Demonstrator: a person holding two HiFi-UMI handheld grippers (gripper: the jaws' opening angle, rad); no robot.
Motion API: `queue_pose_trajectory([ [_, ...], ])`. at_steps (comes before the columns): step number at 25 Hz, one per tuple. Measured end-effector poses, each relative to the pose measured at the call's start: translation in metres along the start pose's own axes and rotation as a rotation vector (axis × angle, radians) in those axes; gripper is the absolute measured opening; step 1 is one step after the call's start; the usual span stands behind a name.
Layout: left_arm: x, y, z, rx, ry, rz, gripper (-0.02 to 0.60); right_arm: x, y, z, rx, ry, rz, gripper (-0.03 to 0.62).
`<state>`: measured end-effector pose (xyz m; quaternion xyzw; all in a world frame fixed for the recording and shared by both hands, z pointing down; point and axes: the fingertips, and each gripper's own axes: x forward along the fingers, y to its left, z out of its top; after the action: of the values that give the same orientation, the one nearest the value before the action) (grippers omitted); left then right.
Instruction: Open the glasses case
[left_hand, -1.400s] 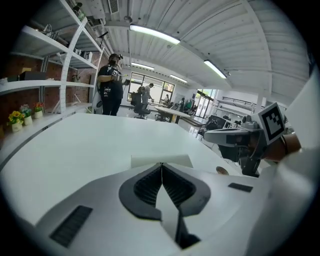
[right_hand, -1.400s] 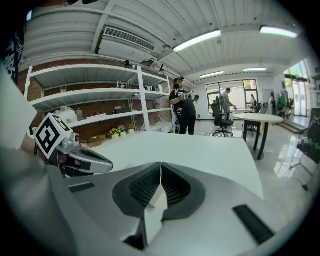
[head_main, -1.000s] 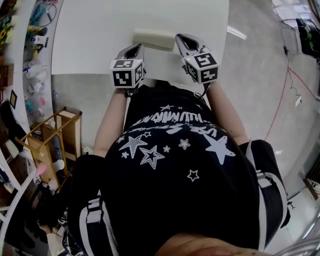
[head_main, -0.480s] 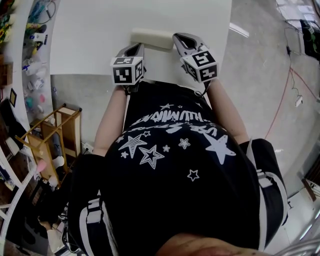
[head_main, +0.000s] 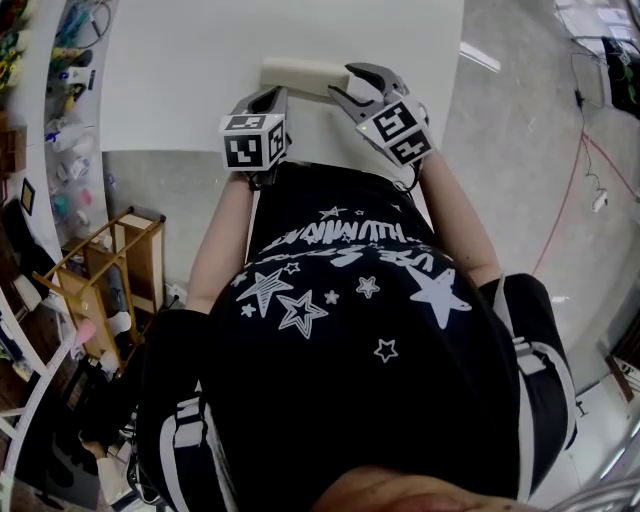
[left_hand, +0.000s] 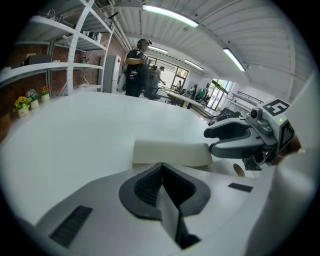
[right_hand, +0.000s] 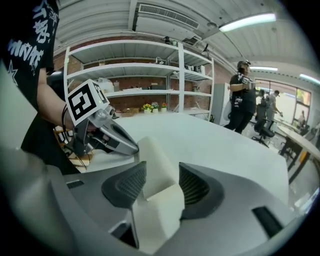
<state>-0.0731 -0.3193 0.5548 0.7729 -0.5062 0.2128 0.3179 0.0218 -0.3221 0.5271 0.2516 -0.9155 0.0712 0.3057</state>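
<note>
The left gripper had its jaws together, just before the cream glasses case; the right gripper stood beside it.

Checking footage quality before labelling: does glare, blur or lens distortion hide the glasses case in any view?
Head view: cream glasses case sits low-contrast against the bright white table, yet readable. Left gripper view: strong fisheye curving, dark corners, case sharp. Right gripper view: case looms close and slightly soft; ceiling light glares.

Black star-print shirt, grey left tool, right tool, black-and-white marker cubes
</note>
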Motion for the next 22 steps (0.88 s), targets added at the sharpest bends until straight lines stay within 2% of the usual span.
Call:
queue_pose_trajectory([
  [2,0.000,0.000,0.000,-0.001,0.000,-0.001,0.012,0.006,0.006,-0.003,-0.052,0.030,0.023,0.237],
  [4,0.000,0.000,0.000,0.000,-0.001,0.000,0.012,0.011,0.010,-0.007,-0.113,0.065,0.030,0.266],
  [8,-0.001,-0.001,0.000,0.004,0.000,-0.005,0.014,0.018,0.013,-0.015,-0.225,0.120,0.015,0.276],
  [15,0.000,-0.002,0.000,0.005,0.004,-0.013,0.012,0.027,0.010,-0.022,-0.326,0.167,-0.006,0.281],
  [22,0.000,0.000,0.001,0.003,0.012,-0.022,0.012,0.029,0.009,-0.022,-0.353,0.192,-0.025,0.284],
])
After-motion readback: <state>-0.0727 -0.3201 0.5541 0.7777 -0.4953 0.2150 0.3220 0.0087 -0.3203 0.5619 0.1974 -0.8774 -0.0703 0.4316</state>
